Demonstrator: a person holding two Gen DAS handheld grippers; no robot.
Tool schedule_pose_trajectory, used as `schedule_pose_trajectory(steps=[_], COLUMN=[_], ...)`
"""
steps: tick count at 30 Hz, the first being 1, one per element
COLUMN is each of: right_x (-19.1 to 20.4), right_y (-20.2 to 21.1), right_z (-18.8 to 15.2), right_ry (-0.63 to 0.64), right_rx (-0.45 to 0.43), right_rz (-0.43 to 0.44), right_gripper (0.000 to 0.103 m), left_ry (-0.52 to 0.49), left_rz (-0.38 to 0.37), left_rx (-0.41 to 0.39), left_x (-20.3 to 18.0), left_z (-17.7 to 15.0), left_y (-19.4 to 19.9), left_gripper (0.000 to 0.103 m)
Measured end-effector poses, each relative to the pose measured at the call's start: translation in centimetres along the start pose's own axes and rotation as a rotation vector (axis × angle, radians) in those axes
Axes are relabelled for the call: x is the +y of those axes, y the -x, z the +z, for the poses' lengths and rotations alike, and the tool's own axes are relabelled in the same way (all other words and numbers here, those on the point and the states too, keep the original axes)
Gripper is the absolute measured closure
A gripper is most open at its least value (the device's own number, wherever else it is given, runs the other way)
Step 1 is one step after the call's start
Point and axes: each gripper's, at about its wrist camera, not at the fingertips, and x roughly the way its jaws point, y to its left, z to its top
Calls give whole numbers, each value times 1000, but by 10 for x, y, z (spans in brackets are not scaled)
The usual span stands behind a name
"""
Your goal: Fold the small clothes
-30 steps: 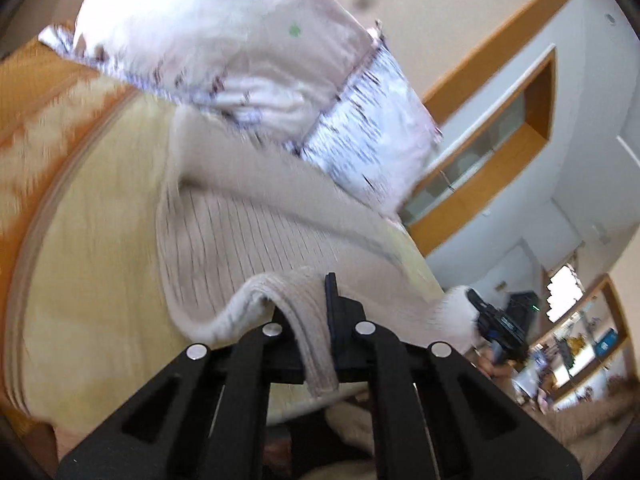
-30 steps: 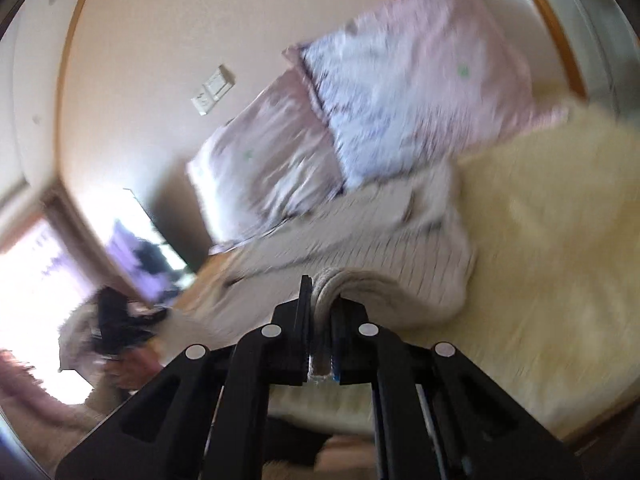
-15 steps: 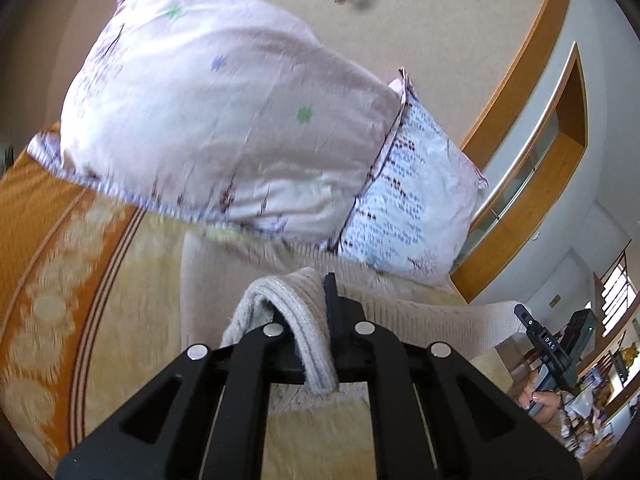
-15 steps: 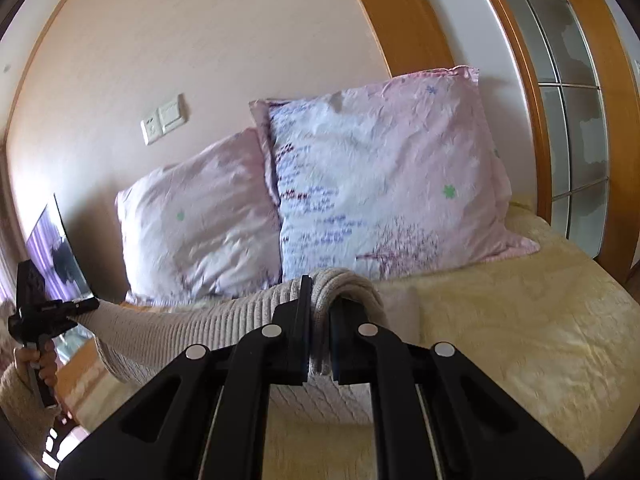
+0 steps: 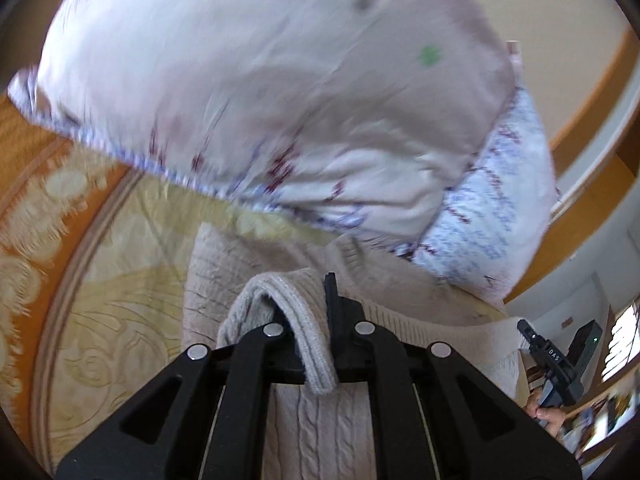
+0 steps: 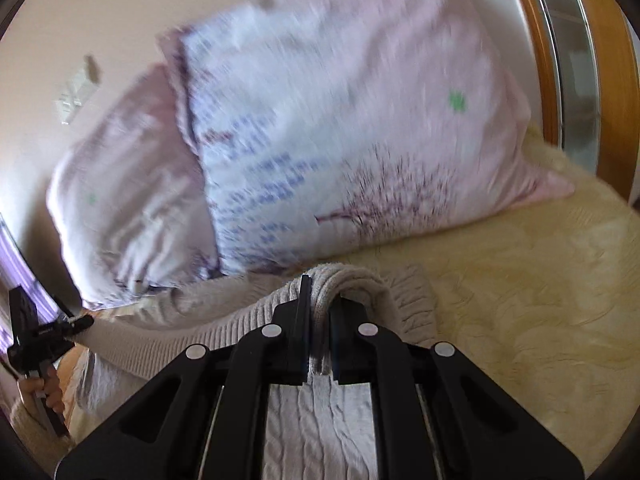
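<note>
A beige cable-knit sweater lies stretched across the yellow bedspread, just in front of two pillows. My left gripper is shut on a fold of the sweater's edge. My right gripper is shut on another fold of the same sweater. The knit spans between the two grippers. The right gripper shows in the left wrist view at the far right. The left gripper shows in the right wrist view at the far left.
Two pink-and-white printed pillows lean against the wall at the head of the bed. An orange patterned border runs along the bedspread's left side. A wooden window frame stands at the right.
Both grippers have moved forward and down toward the pillows, still holding the sweater. The pillows now fill more of both views, and the sweater lies lower on the bed.
</note>
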Motion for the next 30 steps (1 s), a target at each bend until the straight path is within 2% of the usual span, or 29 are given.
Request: schedule_pose_trajectory(steps=[3,6,7,8,9,10,11,13,15,17,21,28,30], right_x=[-8,-12,-11,-9,-5,0,3,3,-3,-11,-28,-40,-40], right_y=[-30,-43,-41,-36,-25,-12,0,15,31,41,46,36,29], right_z=[4,10,11,12,13,13,12,11,7,1,-17,-44,-49], right_ry=[-74,-145,-152,-152,-134,-105,-73,-47,-44,-41,-17,16,28], right_rx=[66,103,96,75,27,-21,-53,-69,-79,-66,12,106,140], right_rz=[-44,-51,-38,-19,-15,-25,-27,-30,-26,-28,-28,-67,-74], right_gripper=[95,87,75,58,47,33,32,32,32,43,58,61,66], left_ry=[68,114,121,122,117,110,101,81,57,23,-44,-65,-60], left_rz=[-2,1,-5,-9,-9,-3,19,37,39,46,47,71,74], left_rx=[37,53,53,43,18,-13,-57,-90,-81,-54,28,87,93], left_x=[12,15,15,14,13,12,12,11,12,11,8,12,14], left_z=[-1,1,3,4,5,7,10,13,11,4,-18,-46,-49], left_y=[-20,-28,-28,-25,-17,-8,5,21,36,44,49,45,43], left_gripper=[97,95,92,89,77,58,51,48,48,50,58,65,70])
